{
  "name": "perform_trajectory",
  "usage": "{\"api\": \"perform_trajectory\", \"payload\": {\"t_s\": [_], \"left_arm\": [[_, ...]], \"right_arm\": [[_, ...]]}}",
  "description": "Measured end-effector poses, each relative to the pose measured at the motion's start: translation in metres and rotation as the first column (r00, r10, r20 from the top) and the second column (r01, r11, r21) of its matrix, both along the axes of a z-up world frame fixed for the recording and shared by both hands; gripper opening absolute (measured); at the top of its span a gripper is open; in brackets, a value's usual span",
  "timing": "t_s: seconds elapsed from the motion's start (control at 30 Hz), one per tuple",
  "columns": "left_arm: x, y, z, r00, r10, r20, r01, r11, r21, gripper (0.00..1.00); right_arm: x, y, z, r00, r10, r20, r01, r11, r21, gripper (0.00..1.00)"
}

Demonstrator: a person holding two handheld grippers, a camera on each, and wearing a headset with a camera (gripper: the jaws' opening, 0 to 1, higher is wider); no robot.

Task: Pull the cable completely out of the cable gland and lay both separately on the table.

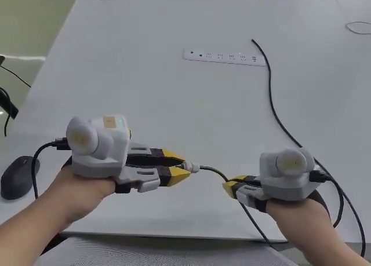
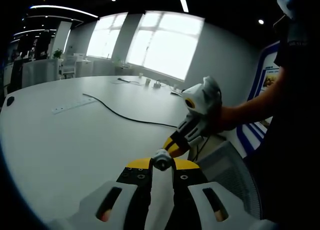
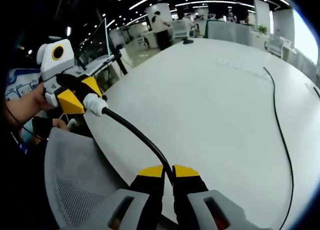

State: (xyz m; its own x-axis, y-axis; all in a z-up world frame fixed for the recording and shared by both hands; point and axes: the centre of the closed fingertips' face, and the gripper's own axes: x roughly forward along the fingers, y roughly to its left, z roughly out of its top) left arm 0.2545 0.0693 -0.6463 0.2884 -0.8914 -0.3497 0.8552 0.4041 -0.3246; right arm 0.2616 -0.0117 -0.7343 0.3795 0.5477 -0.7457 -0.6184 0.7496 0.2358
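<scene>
Fingers of the left gripper (image 1: 182, 166) are closed on the white cable gland (image 1: 194, 168), which sits gripped between the two yellow tips. In the left gripper view the gland (image 2: 161, 160) appears as a round white body with a dark centre, held at the very end of the fingers (image 2: 139, 165).

Fingers of the right gripper (image 1: 227, 186) are closed, with only a narrow gap, on the black cable (image 1: 213, 172). In the right gripper view the cable (image 3: 140, 135) rises from between the yellow tips, curves up and left, and enters the gland (image 3: 95, 105) held by the left gripper (image 3: 75, 97).

Position of the task items:
- Gland and cable are joined; the cable runs into the gland.
- Both are held in the air above the near edge of the white desk (image 1: 174, 98), between the two grippers.
- The grippers face each other, tip toward tip, near but apart, with a short sagging span of cable between them.

Other items on the desk:
- A white power strip (image 1: 225, 57) lies well beyond the grippers.
- A black power cord (image 1: 272, 104) runs from it toward the right gripper.
- A dark mouse (image 1: 17, 176) lies at the left, near the left hand.

A grey mesh chair (image 3: 75, 185) stands below the desk edge.
</scene>
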Motion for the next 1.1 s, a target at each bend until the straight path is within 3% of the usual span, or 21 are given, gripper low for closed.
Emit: {"api": "perform_trajectory", "payload": {"t_s": [0.6, 0.77, 0.93, 1.03, 1.07, 1.1], "left_arm": [[0.000, 0.000, 0.001, 1.000, 0.004, -0.015, -0.004, 1.000, -0.004, 0.15], [-0.001, -0.001, 0.002, 1.000, 0.003, -0.017, -0.003, 1.000, -0.007, 0.15], [-0.001, -0.003, 0.003, 1.000, 0.000, -0.017, 0.000, 1.000, -0.009, 0.15], [-0.002, -0.004, 0.003, 1.000, -0.007, -0.015, 0.007, 1.000, -0.005, 0.15], [-0.002, -0.004, 0.002, 1.000, -0.008, -0.015, 0.008, 1.000, -0.003, 0.15], [-0.002, -0.004, 0.001, 1.000, -0.009, -0.016, 0.009, 1.000, -0.001, 0.15]], "right_arm": [[-0.002, 0.000, 0.002, 0.990, 0.104, 0.093, -0.100, 0.994, -0.047, 0.02], [-0.001, 0.000, 0.009, 0.986, 0.120, 0.116, -0.116, 0.992, -0.042, 0.09], [0.001, 0.008, 0.028, 0.967, 0.182, 0.179, -0.178, 0.983, -0.042, 0.17], [0.003, 0.022, 0.054, 0.956, 0.194, 0.222, -0.206, 0.978, 0.031, 0.22], [0.003, 0.023, 0.058, 0.952, 0.203, 0.228, -0.214, 0.976, 0.026, 0.24], [0.006, 0.028, 0.067, 0.936, 0.231, 0.267, -0.245, 0.969, 0.017, 0.26]]}}
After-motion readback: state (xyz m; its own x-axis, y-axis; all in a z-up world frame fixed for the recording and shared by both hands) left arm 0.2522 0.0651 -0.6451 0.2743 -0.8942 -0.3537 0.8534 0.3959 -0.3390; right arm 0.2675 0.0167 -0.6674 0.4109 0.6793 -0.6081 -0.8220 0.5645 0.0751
